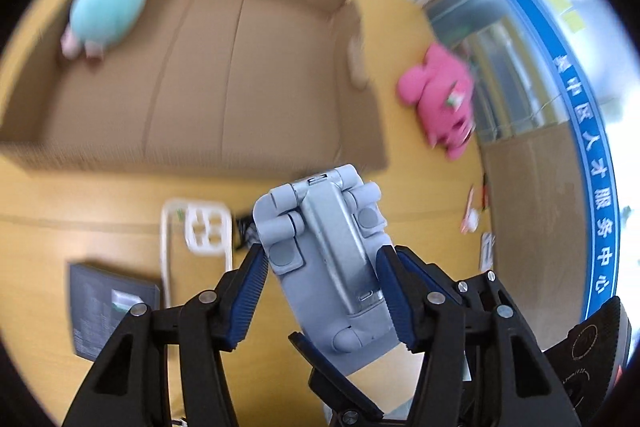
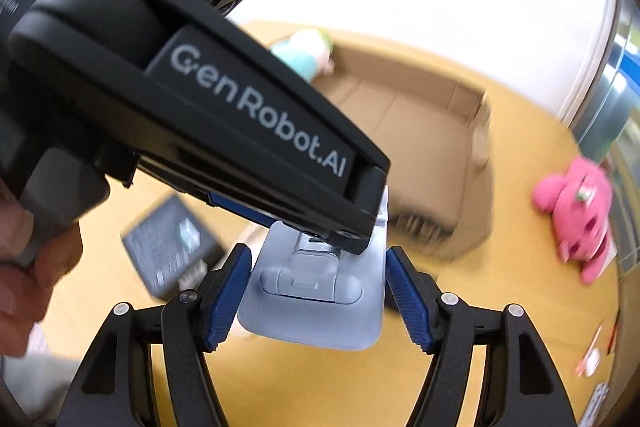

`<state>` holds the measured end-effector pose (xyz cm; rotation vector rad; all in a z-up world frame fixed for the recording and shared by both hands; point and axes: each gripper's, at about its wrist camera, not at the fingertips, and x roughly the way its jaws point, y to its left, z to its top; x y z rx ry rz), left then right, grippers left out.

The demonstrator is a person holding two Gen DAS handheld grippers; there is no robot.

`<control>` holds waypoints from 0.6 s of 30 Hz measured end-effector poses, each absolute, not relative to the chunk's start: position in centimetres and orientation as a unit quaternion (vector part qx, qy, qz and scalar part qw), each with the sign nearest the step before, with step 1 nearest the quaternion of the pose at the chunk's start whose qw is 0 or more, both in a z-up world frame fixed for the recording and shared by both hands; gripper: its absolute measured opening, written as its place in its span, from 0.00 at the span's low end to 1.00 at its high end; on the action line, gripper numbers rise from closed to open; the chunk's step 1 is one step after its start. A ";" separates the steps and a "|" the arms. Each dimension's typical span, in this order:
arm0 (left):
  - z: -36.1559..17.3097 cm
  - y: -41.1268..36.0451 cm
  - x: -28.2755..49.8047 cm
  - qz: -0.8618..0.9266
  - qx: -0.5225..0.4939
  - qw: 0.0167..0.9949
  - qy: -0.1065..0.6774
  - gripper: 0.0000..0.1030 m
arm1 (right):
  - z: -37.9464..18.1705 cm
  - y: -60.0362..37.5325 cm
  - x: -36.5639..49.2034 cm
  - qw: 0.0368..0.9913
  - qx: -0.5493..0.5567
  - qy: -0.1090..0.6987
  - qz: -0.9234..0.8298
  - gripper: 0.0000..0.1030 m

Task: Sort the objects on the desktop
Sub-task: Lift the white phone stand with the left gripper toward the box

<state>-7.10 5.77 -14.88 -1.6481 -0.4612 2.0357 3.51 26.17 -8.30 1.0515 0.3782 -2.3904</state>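
Grey folding stand [image 1: 328,259] held off the desk by both claws, the cardboard box [image 1: 224,83] lying ahead of it.

The left claw [image 1: 322,291] clamps the stand's sides; the right claw [image 2: 318,297] grips its flat base (pads apparently touching both edges). Its long axis points toward the box at the desk's [image 1: 48,227] far edge, the left claw nearer.

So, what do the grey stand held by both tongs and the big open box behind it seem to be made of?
Grey stand: probably matte plastic panels with a brushed metal centre bar, judging by its sheen and the rounded moulded hinges. Open box: corrugated cardboard, plain brown and matte, with fold creases across its floor; motion blur hides finer detail.
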 end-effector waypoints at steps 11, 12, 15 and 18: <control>1.3 3.2 -9.7 0.833 -0.476 0.244 -0.144 0.53 | 7.3 21.4 -2.8 0.237 0.264 0.116 -0.928 0.71; 2.5 2.8 -9.8 0.838 -0.466 0.245 -0.143 0.53 | 8.6 21.2 -3.0 0.236 0.255 0.116 -0.930 0.71; 6.4 2.0 -10.1 0.857 -0.431 0.247 -0.136 0.53 | 12.6 20.6 -3.2 0.237 0.224 0.118 -0.938 0.71; 9.5 1.1 -10.1 0.872 -0.402 0.248 -0.131 0.53 | 15.6 20.4 -3.3 0.239 0.202 0.115 -0.943 0.71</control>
